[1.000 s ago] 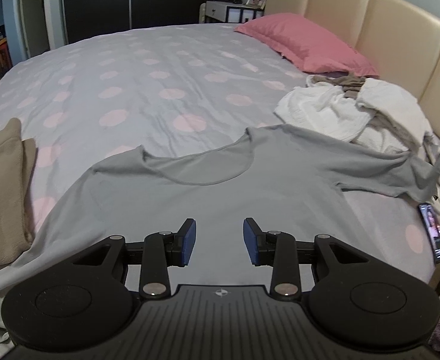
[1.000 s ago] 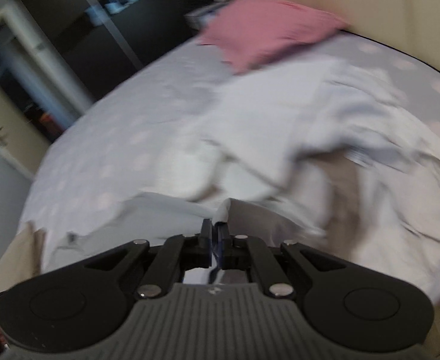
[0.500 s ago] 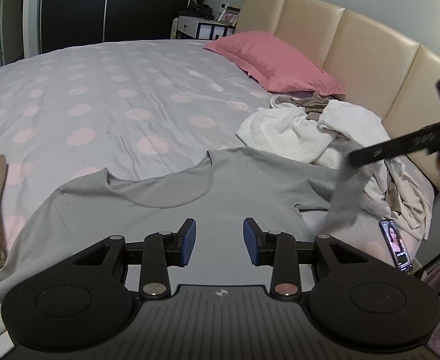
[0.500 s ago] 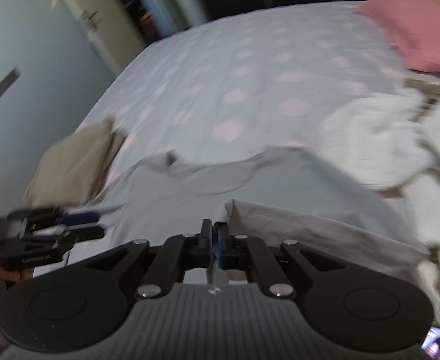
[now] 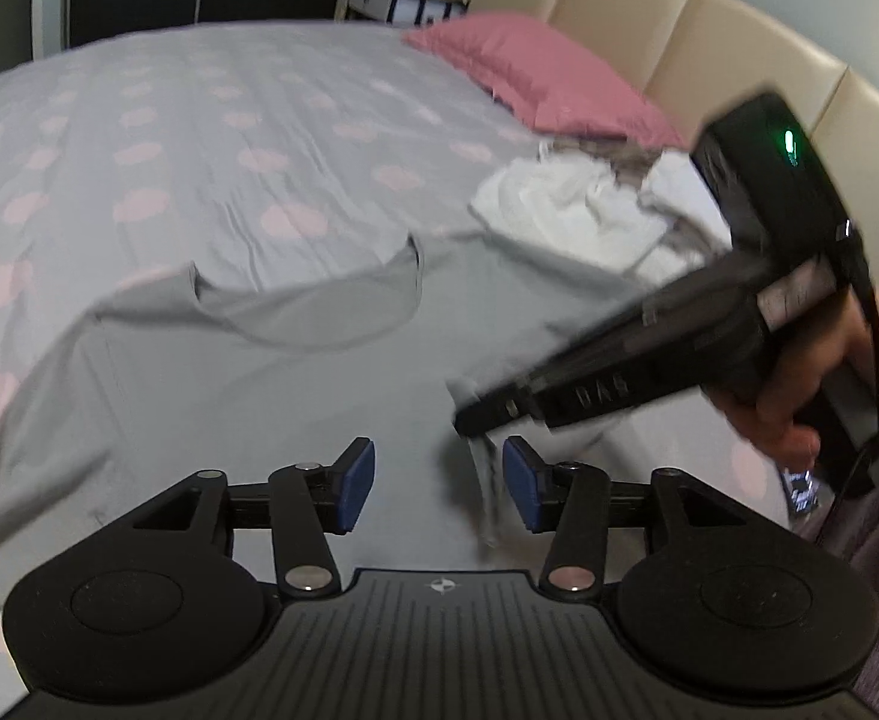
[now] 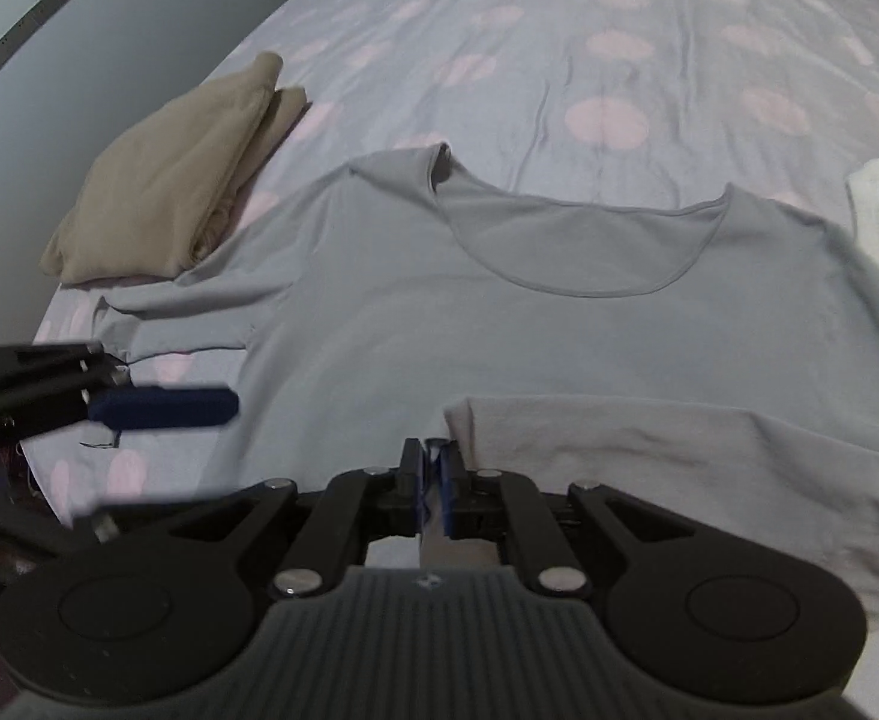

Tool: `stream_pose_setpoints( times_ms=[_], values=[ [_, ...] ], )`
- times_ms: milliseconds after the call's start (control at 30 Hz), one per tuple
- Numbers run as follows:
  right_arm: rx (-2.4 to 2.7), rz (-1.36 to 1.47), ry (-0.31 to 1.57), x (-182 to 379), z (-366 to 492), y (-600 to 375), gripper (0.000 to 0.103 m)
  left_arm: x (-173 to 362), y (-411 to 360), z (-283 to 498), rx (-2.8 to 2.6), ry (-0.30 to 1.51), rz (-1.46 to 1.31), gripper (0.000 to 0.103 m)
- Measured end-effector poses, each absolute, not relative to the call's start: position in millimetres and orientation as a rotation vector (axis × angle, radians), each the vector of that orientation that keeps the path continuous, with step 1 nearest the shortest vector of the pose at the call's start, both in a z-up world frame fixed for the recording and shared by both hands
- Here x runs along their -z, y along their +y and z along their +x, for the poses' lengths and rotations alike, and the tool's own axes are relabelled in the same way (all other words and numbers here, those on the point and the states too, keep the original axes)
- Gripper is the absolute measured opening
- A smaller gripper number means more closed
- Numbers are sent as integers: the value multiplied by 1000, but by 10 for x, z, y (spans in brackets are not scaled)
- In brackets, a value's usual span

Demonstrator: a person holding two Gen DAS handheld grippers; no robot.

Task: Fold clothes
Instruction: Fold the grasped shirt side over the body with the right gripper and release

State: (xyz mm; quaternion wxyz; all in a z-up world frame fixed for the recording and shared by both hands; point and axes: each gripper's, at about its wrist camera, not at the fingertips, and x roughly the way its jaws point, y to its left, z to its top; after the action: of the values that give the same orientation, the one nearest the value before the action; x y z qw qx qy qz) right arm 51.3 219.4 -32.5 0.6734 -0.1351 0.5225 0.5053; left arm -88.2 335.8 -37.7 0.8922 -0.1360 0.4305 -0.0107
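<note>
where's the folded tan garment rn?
Right wrist view, upper left: the folded tan garment lies on the dotted bedspread near the bed's edge, just beyond the grey T-shirt's spread sleeve.

**Cloth, padding and matt plastic**

The grey T-shirt is smooth, matt knit cloth. The bedsheet is finely creased fabric. The headboard looks like faintly glossy padded leather. The right gripper is matt black plastic with shiny metal rivets.
</note>
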Motion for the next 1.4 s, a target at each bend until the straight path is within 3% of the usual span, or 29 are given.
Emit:
stream_pose_setpoints(
  times_ms=[67,167,500,600,800,833,900,1000,1400],
  values=[
    [-1144,-298,1175,353,529,2222,13,509,3334,-842,32,926,-283,48],
    [-1140,-288,1157,332,572,2186,30,700,3285,-761,48,968,-278,48],
    [-1017,-280,1128,307,937,1591,35,1196,3385,-533,12,1026,-415,44],
    [-978,-261,1129,319,1052,1362,36,1298,3420,-441,-10,1047,-466,34],
    [-919,-247,1143,394,1197,982,37,1488,3489,-267,-52,1082,-563,25],
    [-908,-249,1145,410,1214,932,37,1487,3495,-263,-56,1076,-569,24],
    [-886,-254,1147,441,1250,832,37,1475,3508,-259,-62,1062,-584,9],
    [-848,-257,1147,483,1319,659,39,1391,3533,-268,-67,1020,-616,5],
    [-799,-308,1137,719,1268,308,47,569,3877,-359,-79,714,-684,4]
  ],
)
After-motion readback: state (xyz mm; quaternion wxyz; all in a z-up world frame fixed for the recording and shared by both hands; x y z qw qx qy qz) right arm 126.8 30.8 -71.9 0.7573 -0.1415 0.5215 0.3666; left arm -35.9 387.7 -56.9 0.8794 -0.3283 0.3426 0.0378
